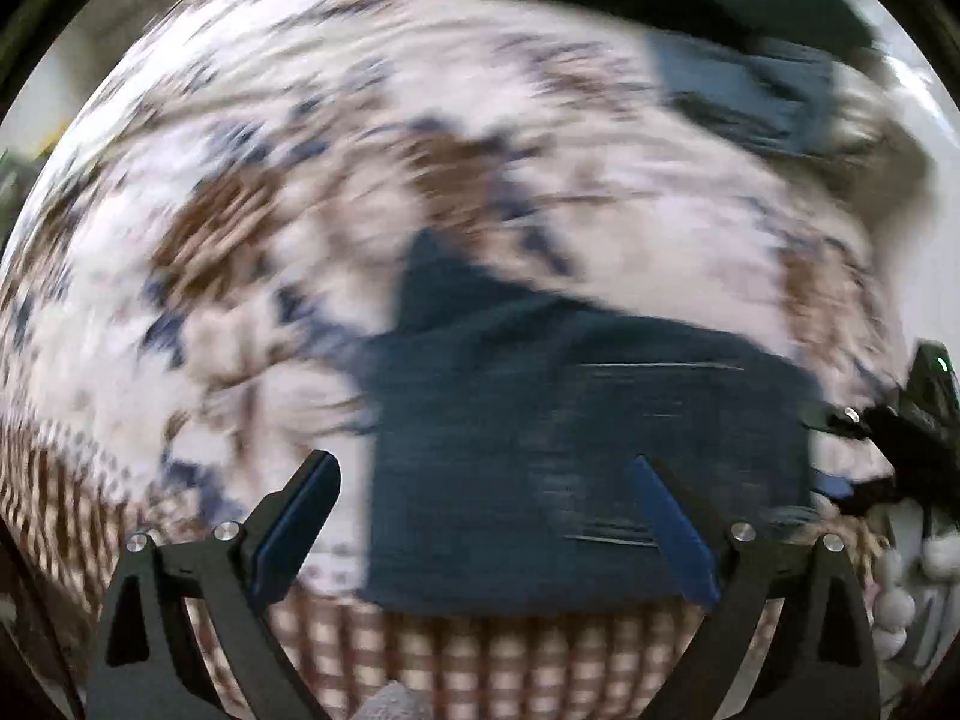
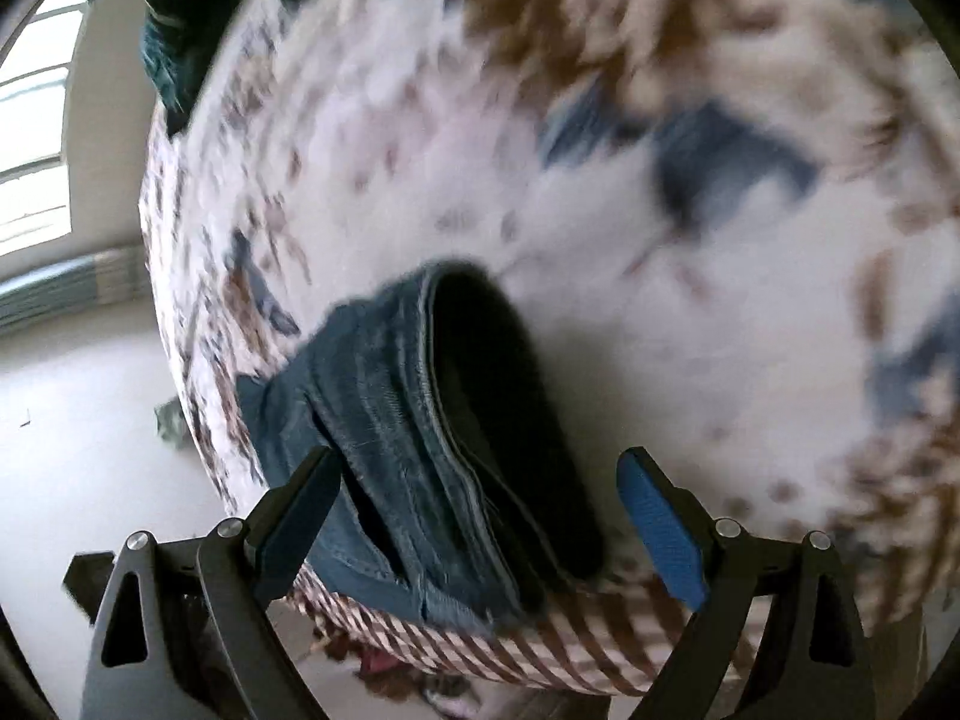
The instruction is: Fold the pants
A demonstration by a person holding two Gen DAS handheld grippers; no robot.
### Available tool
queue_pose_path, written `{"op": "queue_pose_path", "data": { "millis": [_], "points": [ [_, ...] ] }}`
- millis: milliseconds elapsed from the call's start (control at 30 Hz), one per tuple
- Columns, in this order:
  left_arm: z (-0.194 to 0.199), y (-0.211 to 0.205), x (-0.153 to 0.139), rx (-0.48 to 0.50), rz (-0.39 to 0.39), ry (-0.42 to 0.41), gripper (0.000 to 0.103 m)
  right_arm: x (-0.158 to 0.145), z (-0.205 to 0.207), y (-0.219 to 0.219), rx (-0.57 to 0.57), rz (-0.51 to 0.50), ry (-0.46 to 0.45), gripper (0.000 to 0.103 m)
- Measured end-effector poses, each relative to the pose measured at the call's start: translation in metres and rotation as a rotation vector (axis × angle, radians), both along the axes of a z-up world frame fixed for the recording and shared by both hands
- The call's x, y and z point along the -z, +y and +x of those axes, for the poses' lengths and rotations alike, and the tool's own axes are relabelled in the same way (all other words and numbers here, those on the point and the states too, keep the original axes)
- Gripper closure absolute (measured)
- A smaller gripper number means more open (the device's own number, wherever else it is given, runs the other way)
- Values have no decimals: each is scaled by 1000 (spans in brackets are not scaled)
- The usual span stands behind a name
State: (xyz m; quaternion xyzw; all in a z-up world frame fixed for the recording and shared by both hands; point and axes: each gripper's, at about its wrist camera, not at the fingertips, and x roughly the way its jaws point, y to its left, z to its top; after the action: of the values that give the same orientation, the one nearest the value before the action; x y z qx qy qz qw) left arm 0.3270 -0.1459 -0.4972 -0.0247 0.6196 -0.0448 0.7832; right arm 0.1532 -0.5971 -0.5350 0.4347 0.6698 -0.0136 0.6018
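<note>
1. Left gripper [image 1: 483,531] and right gripper [image 2: 480,531]: fingers spread wide, gripping nothing.
2. Jeans [image 2: 420,450] lie on the bed [image 2: 660,300] at its near edge, just ahead of both grippers.
3. Denim: likely heavy, limp and not slippery; pinch the thick stitched hem or waistband.
4. Look: dark blue, bunched, hem opening gaping. Frames blurred.

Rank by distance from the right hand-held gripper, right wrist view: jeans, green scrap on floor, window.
1. jeans: between the open fingers of the right hand-held gripper, on the patterned bedspread.
2. green scrap: on the floor, left.
3. window: far upper left.
</note>
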Motion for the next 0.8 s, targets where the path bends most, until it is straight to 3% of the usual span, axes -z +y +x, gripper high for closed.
{"op": "queue_pose_path", "data": {
  "millis": [33,100,133,233,333,433,500,533,567,600,800],
  "points": [
    [3,9,5,-28,-2,6,4,11,4,5,-11,13,26,8],
    [13,27,19,-90,-7,28,4,21,7,14,6,25,40,25],
    [15,29,24,-100,-21,36,4,17,5,16,6,-5,18,49],
    [25,35,40,-121,-43,58,4,-10,6,19,-64,-151,-25,83],
    [34,33,55,-108,-83,93,4,-36,3,7,-61,-211,-45,90],
    [39,29,78,-80,-105,138,4,-22,-4,-5,-80,-209,4,85],
    [41,29,88,-80,-117,160,4,-6,6,-5,-119,-164,9,63],
    [42,30,94,-78,-139,168,4,1,9,-5,-128,-144,7,42],
    [42,31,99,-83,-158,179,4,9,13,-3,-122,-85,-9,33],
    [42,32,102,-90,-179,182,4,24,18,-3,-111,-6,-16,32],
    [42,35,110,-91,-237,195,4,48,20,-10,-142,99,-6,11]
  ]
}}
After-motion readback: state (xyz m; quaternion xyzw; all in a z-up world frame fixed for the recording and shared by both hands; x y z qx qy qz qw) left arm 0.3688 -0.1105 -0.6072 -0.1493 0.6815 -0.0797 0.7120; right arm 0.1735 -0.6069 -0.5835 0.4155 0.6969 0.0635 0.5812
